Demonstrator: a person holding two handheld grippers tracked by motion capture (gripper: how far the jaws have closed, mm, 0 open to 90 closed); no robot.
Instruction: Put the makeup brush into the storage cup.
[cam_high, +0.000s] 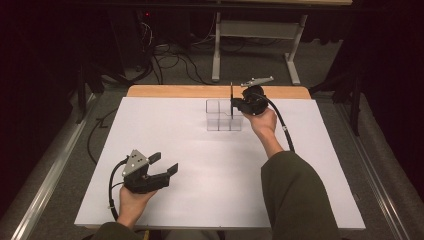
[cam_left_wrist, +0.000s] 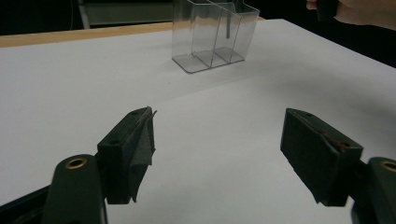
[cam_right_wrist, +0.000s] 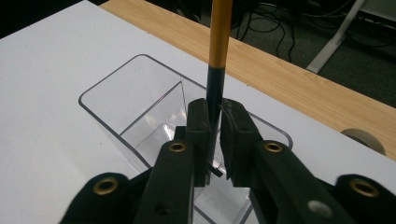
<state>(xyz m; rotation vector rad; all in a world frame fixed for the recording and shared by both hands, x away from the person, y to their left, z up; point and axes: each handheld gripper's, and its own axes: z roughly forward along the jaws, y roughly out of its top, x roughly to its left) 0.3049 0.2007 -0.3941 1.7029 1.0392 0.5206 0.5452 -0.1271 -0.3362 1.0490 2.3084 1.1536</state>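
I count two tongs, one clear box and one thin stick on a white counter (cam_high: 200, 165) whose far edge shows a strip of pale wood. My left tongs (cam_high: 165, 164) sit at the near left, held by one hand (cam_high: 131, 204) just above the bare sheet, their two black blocky jaws spread wide with nothing between them; in the left gripper view the left tongs (cam_left_wrist: 217, 154) have dull rubbery pads, one with a frayed edge. My right tongs (cam_high: 232, 104) are at the far middle, over the clear plastic organizer (cam_high: 220, 117), and the right hand (cam_high: 264, 122) grips them from the near side. In the right gripper view the right tongs (cam_right_wrist: 214, 135) are pressed nearly together, pinching a pencil-like stick (cam_right_wrist: 217, 51) that stands upright, yellow-orange higher up and dark where the pads meet it. Its upper end is cut off by the frame and its lower end is hidden behind the jaws, so I cannot tell whether it touches the box floor. The organizer (cam_right_wrist: 112, 112) is a glossy transparent box with rounded corners and thin inner walls; I count three narrow compartments side by side in the left gripper view, where the organizer (cam_left_wrist: 212, 37) stands far off with its top cut off. The stick sits above the compartment nearest the wooden edge. Beyond the counter, tangled cables and a grey metal frame lie in dim light, hard to make out.
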